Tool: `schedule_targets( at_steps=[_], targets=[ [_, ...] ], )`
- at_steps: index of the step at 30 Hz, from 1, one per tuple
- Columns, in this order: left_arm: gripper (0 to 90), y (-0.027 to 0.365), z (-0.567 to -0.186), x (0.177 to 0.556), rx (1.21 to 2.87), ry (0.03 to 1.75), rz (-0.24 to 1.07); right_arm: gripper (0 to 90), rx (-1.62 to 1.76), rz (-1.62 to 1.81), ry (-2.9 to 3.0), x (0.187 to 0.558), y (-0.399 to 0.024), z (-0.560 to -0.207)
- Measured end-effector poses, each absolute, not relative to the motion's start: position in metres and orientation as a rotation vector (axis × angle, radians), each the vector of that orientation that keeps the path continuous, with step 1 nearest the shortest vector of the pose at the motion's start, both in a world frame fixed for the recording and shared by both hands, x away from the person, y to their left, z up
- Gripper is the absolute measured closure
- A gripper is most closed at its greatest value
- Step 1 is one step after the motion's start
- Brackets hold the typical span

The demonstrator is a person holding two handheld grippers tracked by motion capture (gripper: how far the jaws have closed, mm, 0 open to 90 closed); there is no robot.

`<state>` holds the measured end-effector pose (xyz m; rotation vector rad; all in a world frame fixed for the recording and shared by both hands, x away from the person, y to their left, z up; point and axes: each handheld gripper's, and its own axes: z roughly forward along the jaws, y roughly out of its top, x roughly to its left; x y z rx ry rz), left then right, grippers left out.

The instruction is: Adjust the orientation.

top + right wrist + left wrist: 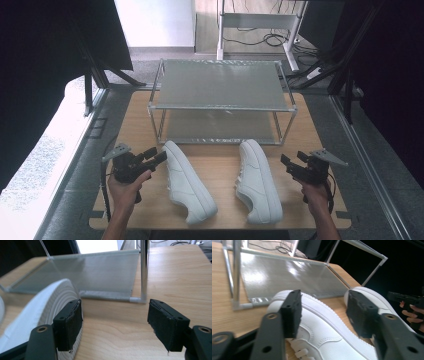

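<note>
Two white sneakers lie on the wooden table [310,135], heels toward the rack. The left shoe [187,187] angles rightward toward me; the right shoe [257,182] lies nearly straight. My left gripper [156,154] hovers open just left of the left shoe's heel, and in the left gripper view that shoe [324,325] sits beyond the spread jaws of the gripper [324,293], untouched. My right gripper [292,159] is open to the right of the right shoe's heel. In the right gripper view the heel [37,307] is beside the left jaw, with bare wood between the gripper [115,305] jaws.
A two-tier metal rack [222,107] with mesh shelves stands behind the shoes, both shelves bare; its lower shelf [100,270] lies close ahead of the right gripper. Dark curtains flank the table. A white desk frame and cables sit on the floor beyond.
</note>
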<state>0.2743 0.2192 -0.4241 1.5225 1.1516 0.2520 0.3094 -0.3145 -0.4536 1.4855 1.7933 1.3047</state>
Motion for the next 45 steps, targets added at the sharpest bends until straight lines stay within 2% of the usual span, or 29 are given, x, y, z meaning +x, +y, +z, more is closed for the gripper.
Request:
schedule_targets(
  at_steps=[3,6,9,12,20,26,34,45],
  targets=[
    [55.1,0.221,-0.419,0.272,1.545,1.137,0.295,28.5,1.494,1.351,1.774,0.317,-0.316,-0.450],
    [67.7,0.219,-0.415,0.270,1.571,1.145,0.337,28.6,1.446,1.317,1.792,0.320,-0.315,-0.447],
    [78.6,0.218,-0.414,0.271,1.587,1.147,0.321,29.1,1.414,1.295,1.808,0.321,-0.317,-0.445],
    [84.3,0.217,-0.414,0.267,1.588,1.158,0.307,29.5,1.410,1.306,1.814,0.321,-0.319,-0.445],
    [89.3,0.239,-0.423,0.245,1.587,1.220,0.321,30.0,1.430,1.281,1.850,0.318,-0.320,-0.452],
    [89.7,0.257,-0.437,0.232,1.585,1.244,0.300,30.3,1.467,1.264,1.831,0.318,-0.322,-0.455],
    [89.6,0.244,-0.466,0.233,1.641,1.268,0.187,31.7,1.475,1.210,1.846,0.318,-0.313,-0.463],
    [89.6,0.222,-0.479,0.236,1.667,1.281,0.116,30.9,1.481,1.218,1.839,0.316,-0.314,-0.466]
  ],
)
